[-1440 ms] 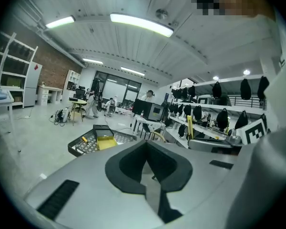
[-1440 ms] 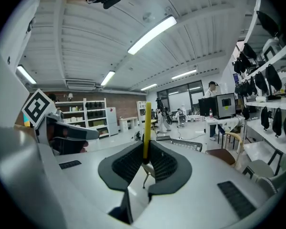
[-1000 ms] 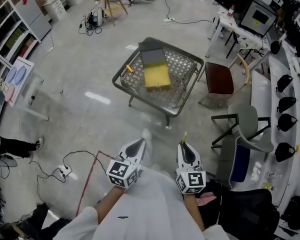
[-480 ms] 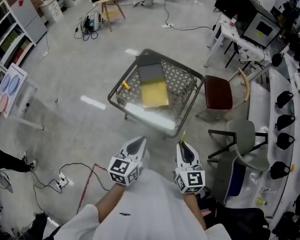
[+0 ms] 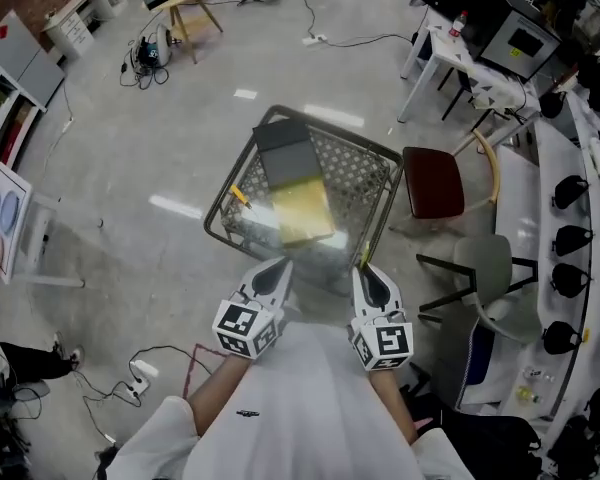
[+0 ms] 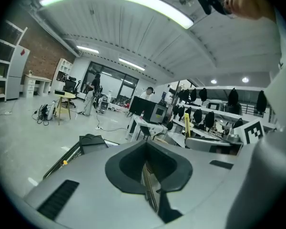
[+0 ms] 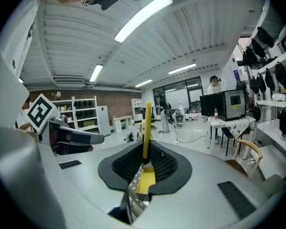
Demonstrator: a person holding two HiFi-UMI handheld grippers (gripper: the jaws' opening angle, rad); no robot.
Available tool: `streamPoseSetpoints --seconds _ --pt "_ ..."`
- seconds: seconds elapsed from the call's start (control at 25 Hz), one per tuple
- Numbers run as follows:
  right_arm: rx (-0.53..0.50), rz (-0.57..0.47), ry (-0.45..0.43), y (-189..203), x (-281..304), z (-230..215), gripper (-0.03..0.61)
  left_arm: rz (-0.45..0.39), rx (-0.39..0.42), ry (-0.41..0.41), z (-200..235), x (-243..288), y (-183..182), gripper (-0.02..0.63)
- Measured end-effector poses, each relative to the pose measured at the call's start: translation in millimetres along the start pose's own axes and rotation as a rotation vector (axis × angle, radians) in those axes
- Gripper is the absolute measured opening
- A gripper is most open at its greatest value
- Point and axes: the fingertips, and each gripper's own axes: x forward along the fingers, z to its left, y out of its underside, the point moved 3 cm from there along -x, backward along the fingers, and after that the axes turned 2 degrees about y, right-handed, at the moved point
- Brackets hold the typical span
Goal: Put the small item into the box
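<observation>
**Desk** [image 5: 368,168]: metal mesh top on a dark frame, standing on a grey floor. All places below are given from it.

**Yellow box** [image 5: 302,211]: lies on the desk, about mid-top.

**Dark panel** [image 5: 286,153]: lies flat on the desk and touches the far edge of the yellow box.

**Small yellow piece** [image 5: 238,194]: on the desk near its left rim, apart from the yellow box.

**Right tongs** [image 5: 367,274]: held in the air at the desk's near edge, towards its right corner. The jaws are clamped on a yellow stick [image 7: 146,123].

**Yellow stick**: thin and straight, it juts out beyond the jaw tips. In the head view its end sits at the desk's near rim, short of the yellow box. It touches nothing but the jaws.

**Left tongs** [image 5: 273,273]: held in the air at the desk's near edge, beside the right tongs. The jaws are pressed together with nothing between them.

**Red-brown chair** [image 5: 432,180]: just beside the desk's right side.

**Grey chair** [image 5: 492,268]: off the desk's near-right corner, apart from it.

**White sleeves** [image 5: 280,408]: the person's arms, nearer than the desk and behind both tongs.
</observation>
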Motion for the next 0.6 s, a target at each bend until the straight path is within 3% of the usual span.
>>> streamPoseSetpoints --seconds 0.32,0.6 --pt "-0.013 0.018 -0.060 -10 60 -10 0.038 -0.005 -0.025 -0.049 31 31 -12 0.002" --pt "-0.025 0.049 -0.190 -10 92 -15 0.038 -0.035 -0.063 -0.186 46 33 -15 0.002"
